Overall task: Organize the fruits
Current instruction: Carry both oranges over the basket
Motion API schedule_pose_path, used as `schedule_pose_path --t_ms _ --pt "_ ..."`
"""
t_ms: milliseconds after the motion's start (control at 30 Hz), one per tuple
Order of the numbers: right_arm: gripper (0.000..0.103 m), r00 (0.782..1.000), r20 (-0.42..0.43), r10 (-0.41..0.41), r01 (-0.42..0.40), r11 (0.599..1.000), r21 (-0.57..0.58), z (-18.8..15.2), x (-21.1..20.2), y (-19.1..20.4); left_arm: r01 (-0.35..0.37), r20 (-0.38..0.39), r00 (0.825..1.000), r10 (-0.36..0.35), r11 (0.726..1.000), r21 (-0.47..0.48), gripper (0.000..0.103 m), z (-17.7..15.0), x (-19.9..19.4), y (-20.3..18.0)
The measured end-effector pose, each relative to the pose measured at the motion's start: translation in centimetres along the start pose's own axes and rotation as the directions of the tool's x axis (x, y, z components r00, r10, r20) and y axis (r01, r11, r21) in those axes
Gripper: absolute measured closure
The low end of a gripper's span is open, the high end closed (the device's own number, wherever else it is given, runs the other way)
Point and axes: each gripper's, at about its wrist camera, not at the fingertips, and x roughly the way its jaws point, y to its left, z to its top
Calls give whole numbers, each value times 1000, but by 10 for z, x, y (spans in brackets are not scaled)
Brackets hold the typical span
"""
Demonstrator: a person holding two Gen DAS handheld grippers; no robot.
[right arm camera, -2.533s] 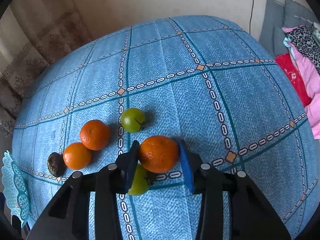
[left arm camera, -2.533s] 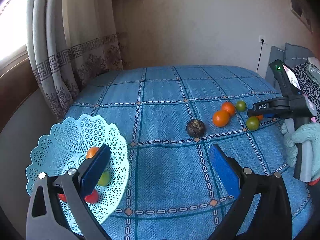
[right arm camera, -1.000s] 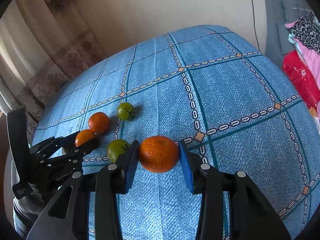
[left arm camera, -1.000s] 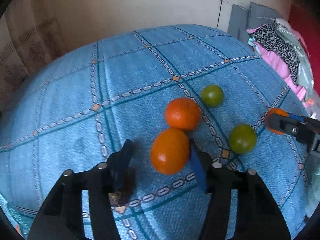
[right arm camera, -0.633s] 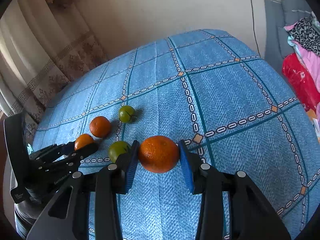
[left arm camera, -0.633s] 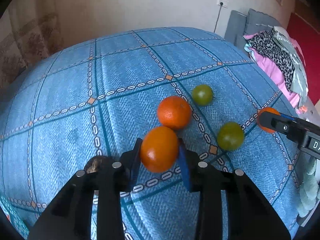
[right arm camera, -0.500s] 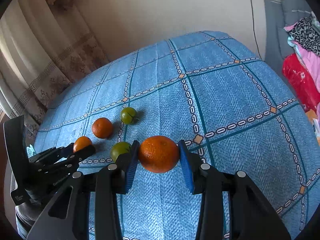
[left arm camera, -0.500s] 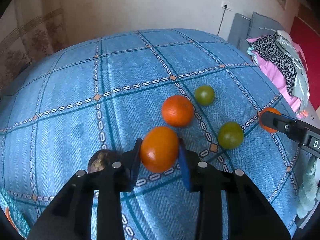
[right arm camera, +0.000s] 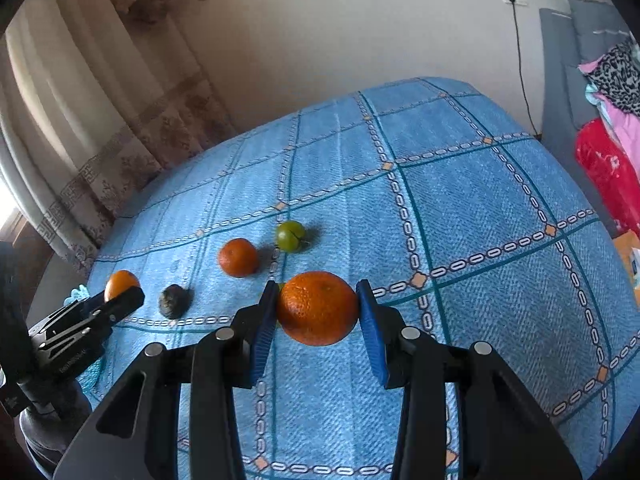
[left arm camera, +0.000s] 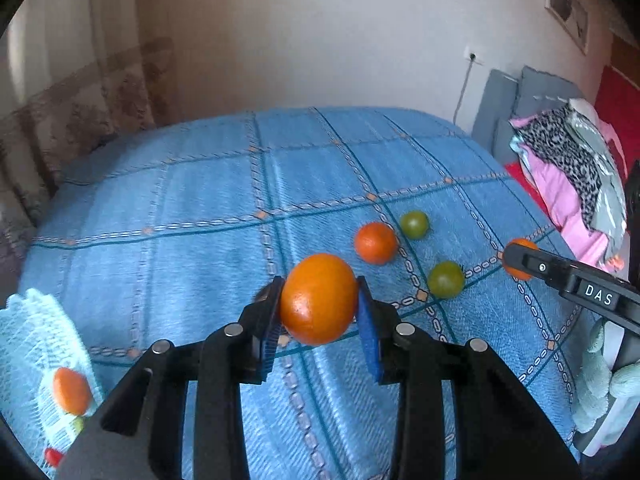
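While my left hand-held gripper (left arm camera: 318, 312) clamps a smooth orange (left arm camera: 318, 298) above the blue bedspread (left arm camera: 200, 208), my right hand-held gripper (right arm camera: 318, 314) pinches a dimpled orange (right arm camera: 318, 308). Nearby lie another orange (right arm camera: 238, 257) and a green fruit (right arm camera: 291, 235); the lace basket (left arm camera: 24, 340) sits left.

The basket (left arm camera: 28, 344) is blurred and cut off at the left edge; the dark fruit (left arm camera: 264, 293) hides behind the left gripper's pad.

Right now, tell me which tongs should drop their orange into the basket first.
Left. The left tongs, shut on an orange, have the lace basket just beside them; the right tongs, holding another orange, are farther across the blue cloth.
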Motion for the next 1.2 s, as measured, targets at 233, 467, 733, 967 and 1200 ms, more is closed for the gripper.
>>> schedule_pose_path --t_ms 233,467,733,967,1200 --pt "63 999 21 34 -33 999 -32 -3 -15 16 -65 48 997 68 996 -61 67 -4 -41 29" --pt "63 998 35 58 -56 997 -55 -8 -25 28 -143 81 985 154 981 -128 67 -17 -77 74" --pt "63 995 30 90 -87 992 -90 -15 -32 46 -230 41 969 245 946 -226 67 -42 -92 128" --pt "63 995 14 99 -97 989 -109 -21 -29 55 -271 -11 960 280 920 -284 67 -68 -88 156" --pt "63 995 -7 103 -103 986 -129 -29 -24 63 -283 -42 958 285 903 -323 67 -84 -83 170"
